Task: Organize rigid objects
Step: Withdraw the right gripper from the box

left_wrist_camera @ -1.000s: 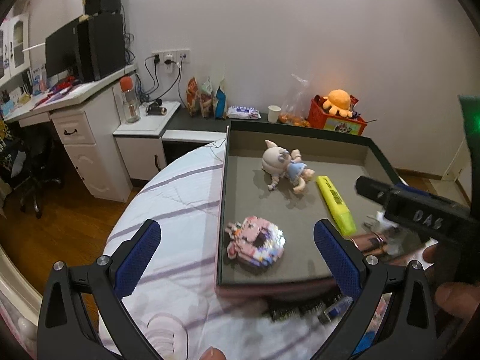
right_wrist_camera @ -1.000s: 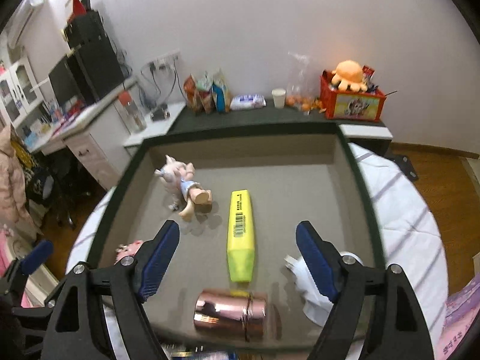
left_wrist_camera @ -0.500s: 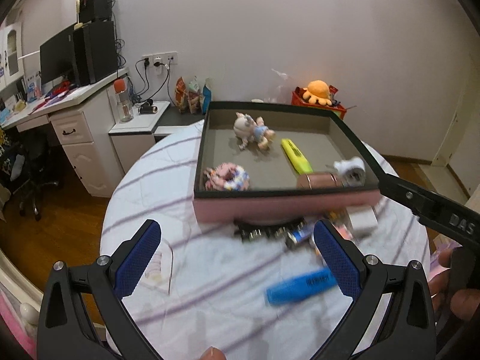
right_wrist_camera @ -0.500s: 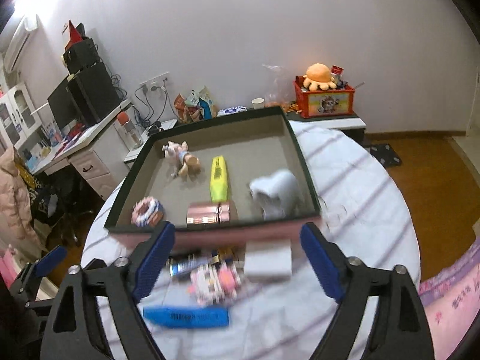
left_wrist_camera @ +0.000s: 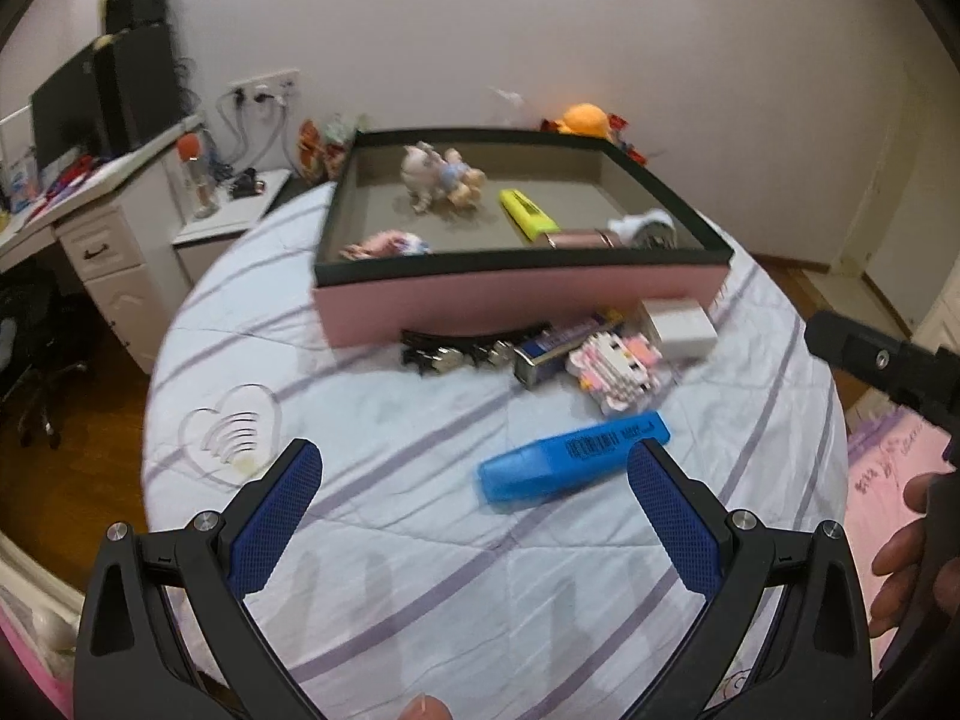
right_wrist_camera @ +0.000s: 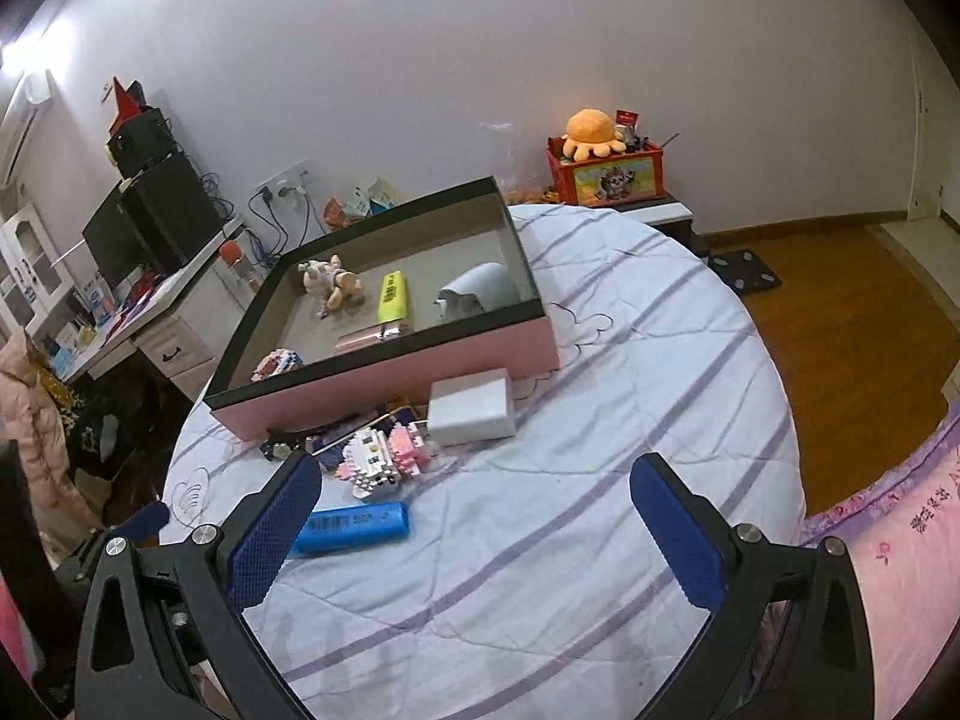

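white wall (right_wrist_camera: 540, 30), wood floor (right_wrist_camera: 852, 312), white desk (left_wrist_camera: 114, 228)

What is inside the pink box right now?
Inside the pink box: a small doll, a yellow highlighter, a rose-gold tube, a white object and a pink block toy. The near wall hides the floor strip behind it.

left gripper (left_wrist_camera: 474, 474): black frame, silver screws | blue textured pads (left_wrist_camera: 273, 522) | right gripper (right_wrist_camera: 474, 489): same

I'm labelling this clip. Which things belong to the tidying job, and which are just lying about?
Job:
pink box
blue highlighter
white block
brick toy
yellow highlighter
doll

Lying about:
orange plush
red toy box
monitor
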`<act>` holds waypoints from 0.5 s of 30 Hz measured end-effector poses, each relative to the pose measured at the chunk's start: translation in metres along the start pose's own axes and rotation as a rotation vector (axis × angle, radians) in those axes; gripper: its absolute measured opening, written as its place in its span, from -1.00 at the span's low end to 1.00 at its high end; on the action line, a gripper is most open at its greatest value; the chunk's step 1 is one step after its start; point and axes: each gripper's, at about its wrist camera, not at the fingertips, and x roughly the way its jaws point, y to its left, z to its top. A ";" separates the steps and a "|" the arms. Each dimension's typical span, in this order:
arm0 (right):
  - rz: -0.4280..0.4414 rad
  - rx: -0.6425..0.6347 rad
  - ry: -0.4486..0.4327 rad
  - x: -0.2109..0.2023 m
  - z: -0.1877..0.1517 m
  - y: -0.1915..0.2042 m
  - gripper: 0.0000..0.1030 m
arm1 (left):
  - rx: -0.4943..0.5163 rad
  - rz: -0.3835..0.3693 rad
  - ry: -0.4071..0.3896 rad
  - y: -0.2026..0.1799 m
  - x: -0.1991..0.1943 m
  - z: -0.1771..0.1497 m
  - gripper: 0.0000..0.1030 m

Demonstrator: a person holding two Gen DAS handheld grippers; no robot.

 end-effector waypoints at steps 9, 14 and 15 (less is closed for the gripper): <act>-0.016 -0.003 0.029 0.017 -0.003 -0.003 1.00 | 0.100 -0.061 0.086 -0.022 0.047 0.001 1.00; -0.022 -0.004 0.041 0.023 -0.004 -0.005 1.00 | 0.143 -0.067 0.126 -0.032 0.065 -0.003 0.95; -0.024 -0.003 0.041 0.024 -0.004 -0.005 1.00 | 0.154 -0.075 0.125 -0.034 0.064 -0.004 0.94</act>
